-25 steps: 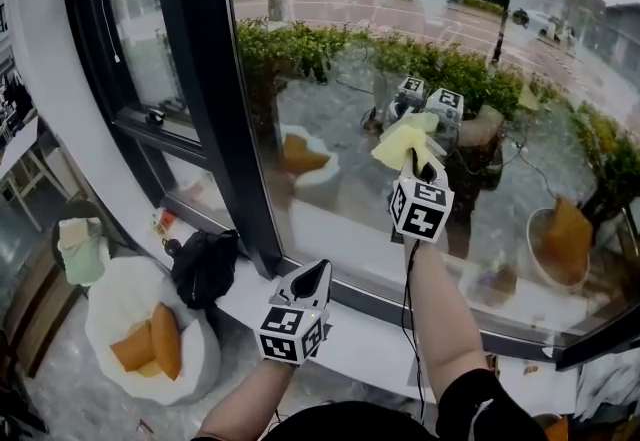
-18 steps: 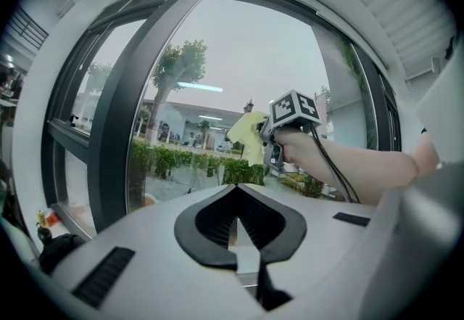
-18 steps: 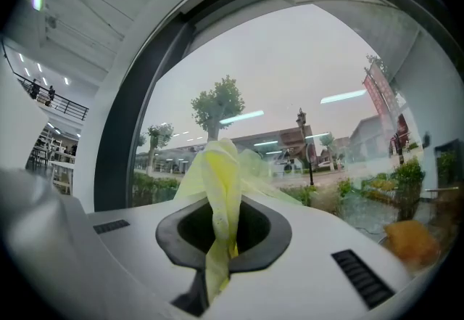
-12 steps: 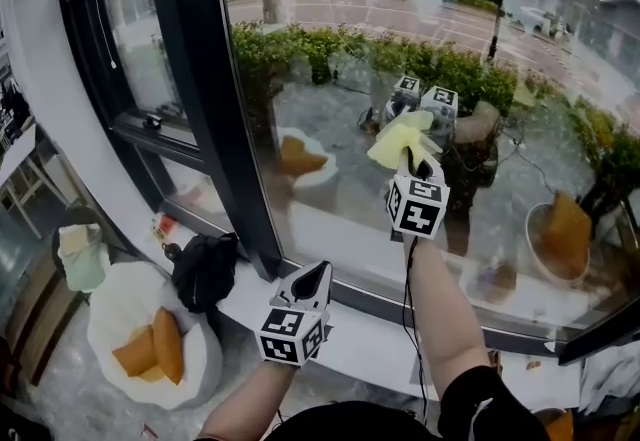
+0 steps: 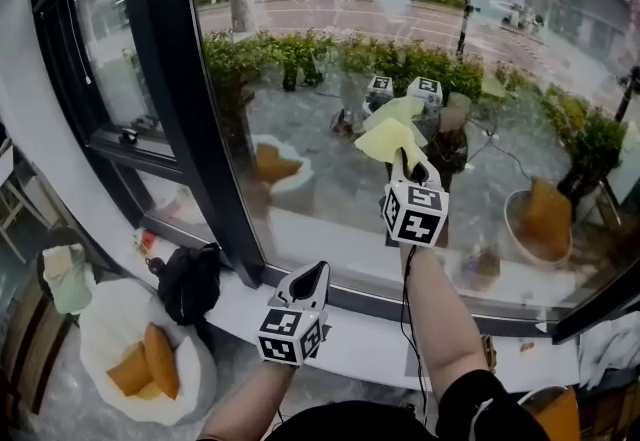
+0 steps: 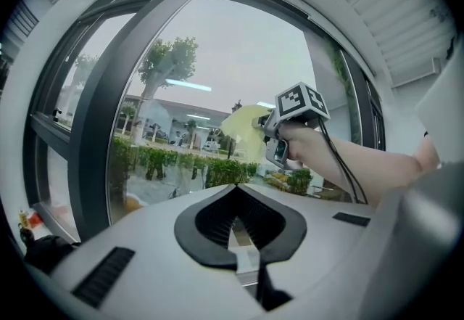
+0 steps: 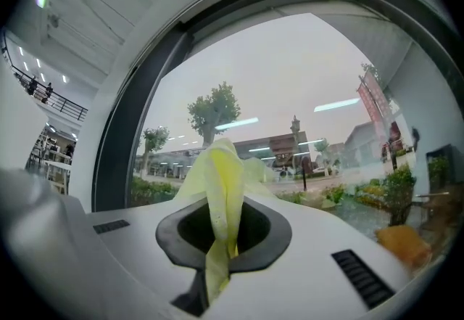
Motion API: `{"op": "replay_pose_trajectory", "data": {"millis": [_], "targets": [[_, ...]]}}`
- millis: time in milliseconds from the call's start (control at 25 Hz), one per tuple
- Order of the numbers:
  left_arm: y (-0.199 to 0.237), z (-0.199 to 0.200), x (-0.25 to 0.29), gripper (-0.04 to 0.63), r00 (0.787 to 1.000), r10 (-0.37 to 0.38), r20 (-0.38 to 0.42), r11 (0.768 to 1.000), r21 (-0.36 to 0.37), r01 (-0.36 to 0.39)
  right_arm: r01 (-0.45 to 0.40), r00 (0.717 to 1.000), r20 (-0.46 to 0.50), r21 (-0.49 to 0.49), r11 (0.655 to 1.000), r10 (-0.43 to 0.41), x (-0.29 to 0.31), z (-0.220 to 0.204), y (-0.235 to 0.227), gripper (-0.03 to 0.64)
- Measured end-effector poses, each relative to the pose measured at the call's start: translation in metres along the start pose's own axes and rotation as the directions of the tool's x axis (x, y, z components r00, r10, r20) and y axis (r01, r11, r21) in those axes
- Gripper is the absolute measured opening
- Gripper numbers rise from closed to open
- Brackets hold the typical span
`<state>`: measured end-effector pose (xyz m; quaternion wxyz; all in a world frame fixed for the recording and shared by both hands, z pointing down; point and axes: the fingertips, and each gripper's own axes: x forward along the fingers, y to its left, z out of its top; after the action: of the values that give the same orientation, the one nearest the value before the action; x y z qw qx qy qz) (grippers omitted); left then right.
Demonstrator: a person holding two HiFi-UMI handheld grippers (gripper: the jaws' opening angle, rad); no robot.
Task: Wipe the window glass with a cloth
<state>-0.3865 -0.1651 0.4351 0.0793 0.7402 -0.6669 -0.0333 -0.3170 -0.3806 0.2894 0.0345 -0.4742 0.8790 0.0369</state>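
A yellow cloth (image 5: 388, 141) is pinched in my right gripper (image 5: 411, 172), which is raised in front of the large window glass (image 5: 330, 99). The cloth's free end lies against or very near the pane, and its reflection shows just above. In the right gripper view the cloth (image 7: 219, 188) rises folded from between the shut jaws. My left gripper (image 5: 312, 279) hangs low by the sill, jaws together with nothing in them. In the left gripper view the right gripper (image 6: 290, 119) and cloth (image 6: 241, 131) show ahead by the glass.
A dark window frame post (image 5: 190, 99) divides the panes at the left. A white sill (image 5: 390, 334) runs below the glass, with a black bag (image 5: 187, 281) on its left end. On the floor stands a white beanbag seat (image 5: 115, 354) with orange cushions.
My right gripper has shifted slightly up and left along the glass with the cloth. The view has swung a little to the right. The left gripper has stayed put.
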Motion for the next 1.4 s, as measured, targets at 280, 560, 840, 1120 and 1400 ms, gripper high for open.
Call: {"op": "replay_pose_trajectory", "data": {"millis": [280, 560, 840, 1120, 1400], "targets": [[-0.032, -0.003, 0.005, 0.006, 0.995, -0.097, 0.0, 0.995, -0.004, 0.097, 0.086, 0.996, 0.008, -0.006, 0.996, -0.086, -0.051, 0.004, -0.04, 0.032], [-0.087, -0.009, 0.014, 0.006, 0.976, -0.216, -0.013, 0.976, -0.008, 0.216, 0.195, 0.981, -0.014, -0.013, 0.981, -0.195, -0.12, -0.002, -0.099, 0.032], [-0.144, -0.018, 0.023, 0.006, 0.955, -0.294, -0.034, 0.956, -0.005, 0.294, 0.271, 0.962, -0.016, -0.006, 0.963, -0.271, -0.187, -0.005, -0.153, 0.032], [-0.216, -0.035, 0.028, 0.006, 0.936, -0.344, -0.079, 0.939, -0.01, 0.344, 0.325, 0.945, -0.038, 0.013, 0.946, -0.324, -0.257, -0.014, -0.212, 0.032], [-0.282, -0.05, 0.025, 0.006, 0.924, -0.366, -0.109, 0.93, -0.01, 0.367, 0.349, 0.935, -0.082, 0.031, 0.937, -0.345, -0.316, -0.035, -0.26, 0.032]]}}
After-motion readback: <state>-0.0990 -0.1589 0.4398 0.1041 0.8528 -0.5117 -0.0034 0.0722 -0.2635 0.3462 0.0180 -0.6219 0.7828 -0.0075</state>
